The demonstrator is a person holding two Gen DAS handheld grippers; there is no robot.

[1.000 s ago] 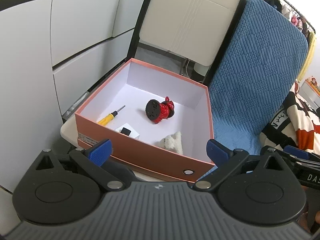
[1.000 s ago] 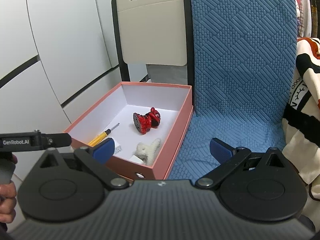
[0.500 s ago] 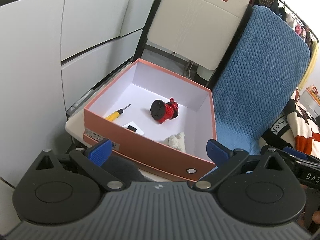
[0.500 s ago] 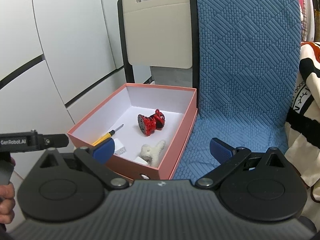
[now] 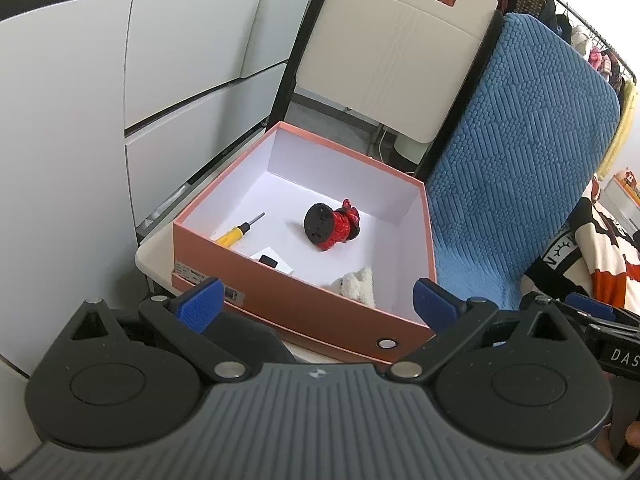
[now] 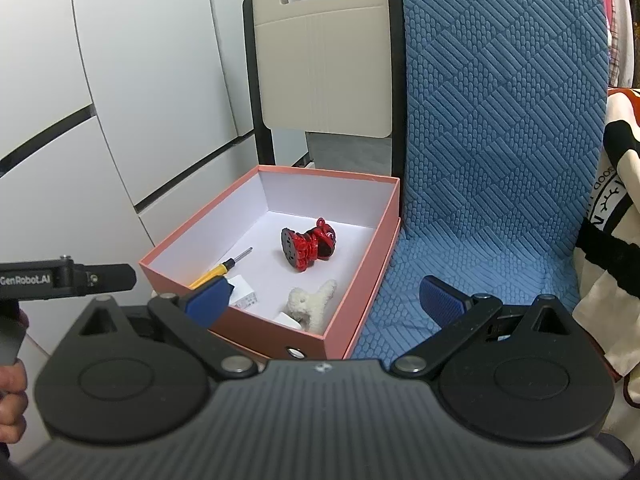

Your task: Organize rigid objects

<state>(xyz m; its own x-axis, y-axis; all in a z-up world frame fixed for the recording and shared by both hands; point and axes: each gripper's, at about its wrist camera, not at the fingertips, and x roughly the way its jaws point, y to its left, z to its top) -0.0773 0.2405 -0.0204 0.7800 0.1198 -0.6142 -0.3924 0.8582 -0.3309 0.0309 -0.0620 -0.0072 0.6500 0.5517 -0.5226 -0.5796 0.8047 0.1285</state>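
An open pink box (image 5: 304, 300) (image 6: 360, 280) with a white inside stands on a chair seat. In it lie a red and black figurine (image 5: 332, 226) (image 6: 308, 246), a yellow screwdriver (image 5: 238, 233) (image 6: 218, 269), a small white box with a black part (image 5: 272, 262) (image 6: 242, 296) and a white fluffy toy (image 5: 356, 286) (image 6: 310, 306). My left gripper (image 5: 318, 306) is open and empty, in front of the box's near wall. My right gripper (image 6: 324, 302) is open and empty, at the box's near right corner.
The beige chair back (image 5: 394, 60) (image 6: 320, 64) rises behind the box. A blue textured cushion (image 5: 516, 168) (image 6: 496, 160) covers the seat to the right. White cabinet panels (image 5: 80, 120) stand at the left. Patterned fabric (image 6: 612, 216) lies at the far right.
Both grippers have pulled back and up from the box, which now looks smaller and farther. Both stay open and empty. The things in the box have not moved.
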